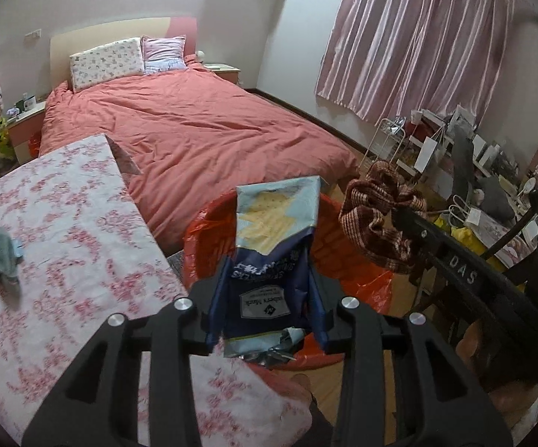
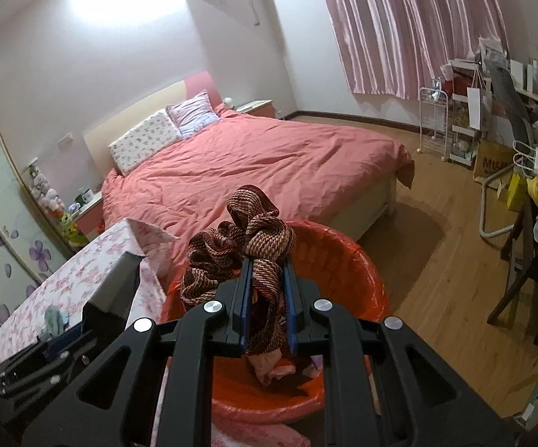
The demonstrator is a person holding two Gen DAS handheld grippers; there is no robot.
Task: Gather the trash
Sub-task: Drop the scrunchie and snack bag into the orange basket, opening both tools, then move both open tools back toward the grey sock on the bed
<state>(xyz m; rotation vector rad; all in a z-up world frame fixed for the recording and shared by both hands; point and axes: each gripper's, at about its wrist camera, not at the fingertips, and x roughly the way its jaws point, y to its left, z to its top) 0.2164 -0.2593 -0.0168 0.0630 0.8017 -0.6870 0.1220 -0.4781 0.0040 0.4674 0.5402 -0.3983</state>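
Over the orange-lined bin (image 2: 358, 272), both tools hang side by side. The left gripper (image 1: 269, 320) is clamped on a snack bag (image 1: 274, 238): dark blue at the pinched end with a white label, pale blue and yellow at the far end, creased and standing up above the bin's rim, with torn silvery foil poking out beneath the jaws. Just to its right, the right gripper (image 2: 265, 305) is closed tight on a scrunchie (image 2: 239, 246), a ruffled ring of brown and tan woven fabric bunched up above the blue pads, also held over the bin's mouth. Inside the bin lies some pinkish crumpled stuff. To the left, the counter (image 1: 64, 231) with its pink floral cloth carries a small grey-blue plush toy (image 1: 2, 257) near its left edge. Beyond stands the bed (image 1: 202, 130) under a coral duvet, and past it the pink curtain (image 1: 418, 37).
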